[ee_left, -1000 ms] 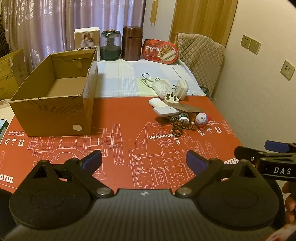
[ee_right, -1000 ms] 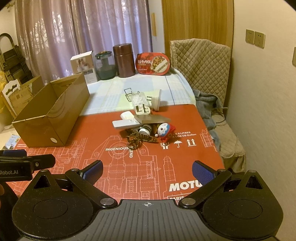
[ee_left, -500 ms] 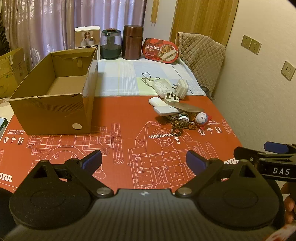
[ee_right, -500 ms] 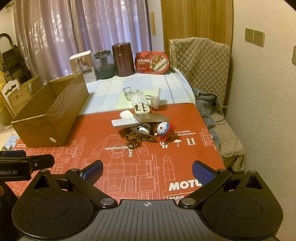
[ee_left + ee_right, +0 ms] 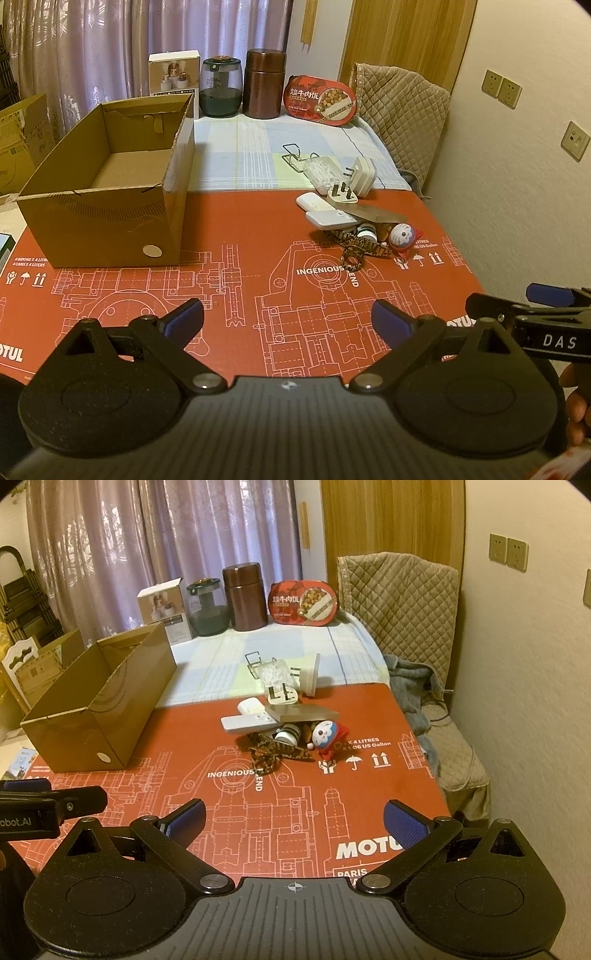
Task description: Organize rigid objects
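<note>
Both tools hang low over the near edge of the bench [image 5: 369, 775], which is covered by a red mat printed with white machine drawings. The left tool [image 5: 287, 320] has its blue-padded fingers [image 5: 184, 320] spread wide and grips nothing; the right tool [image 5: 293, 820] is likewise released, its pads well apart over bare mat. Each shows at the side of the other's view, the two side by side.

On the left of the bench stands an open cardboard box [image 5: 110, 716], its long side running away from me; what I can see of its floor holds nothing. Well apart from it, toward the far right of the mat, lies the heap of small things. A white remote [image 5: 253, 723] and a white case [image 5: 248, 706] sit on the heap's left, touching a flat grey slab [image 5: 303, 713] that rests tilted over the pile. A beige three-pin plug [image 5: 282, 696] lies pins-up behind the slab. Under the slab's near edge peeks a small white jar [image 5: 288, 735], and just right of it a round blue-and-white cat figure [image 5: 325, 734] on red. A patterned brown strap [image 5: 273, 755] trails nearest to the tools.

Just beyond the mat, on the checked cloth, are a white charger [image 5: 312, 675], a clear box of white bits [image 5: 271, 674] and a wire stand [image 5: 255, 661]. At the far end stand a brown canister [image 5: 244, 596], a dark glass jar [image 5: 207, 607], a white carton [image 5: 166, 607] and a red meal tray [image 5: 304, 603].
</note>
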